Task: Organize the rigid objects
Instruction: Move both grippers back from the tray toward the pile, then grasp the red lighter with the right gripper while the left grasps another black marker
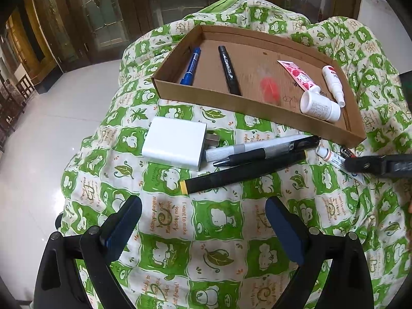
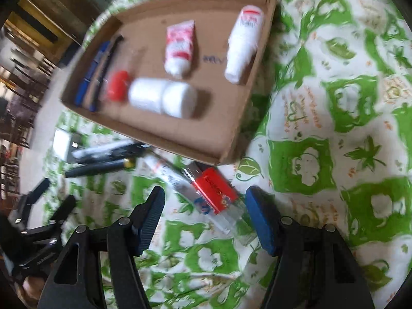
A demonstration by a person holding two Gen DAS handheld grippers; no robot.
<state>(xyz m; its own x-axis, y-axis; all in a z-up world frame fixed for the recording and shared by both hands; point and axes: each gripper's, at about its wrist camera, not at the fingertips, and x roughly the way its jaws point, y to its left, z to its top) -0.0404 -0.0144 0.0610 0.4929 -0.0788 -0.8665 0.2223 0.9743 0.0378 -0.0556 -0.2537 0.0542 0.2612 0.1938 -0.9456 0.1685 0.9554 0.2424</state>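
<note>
Cardboard tray (image 1: 257,108) is sitting ahead of both tools, already collecting the blue marker (image 1: 190,65), black marker (image 1: 229,70) and white bottle (image 1: 320,106), so it is likely serving as the sorting bin. Right tool (image 2: 206,219) is hanging with jaws apart, a red-labelled clear tube (image 2: 213,195) lying between them untouched, seemingly next to go. Left tool (image 1: 203,221) is hovering spread wide and empty, short of the black pens (image 1: 257,154) and white charger (image 1: 175,146) on the green cloth (image 1: 219,231).

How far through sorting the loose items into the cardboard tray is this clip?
Partway. Done: the cardboard tray holds a blue marker, black marker, pink tube and white bottle. In hand: nothing; the open right gripper straddles the red lighter. Left: white charger and black pens on the cloth.
</note>
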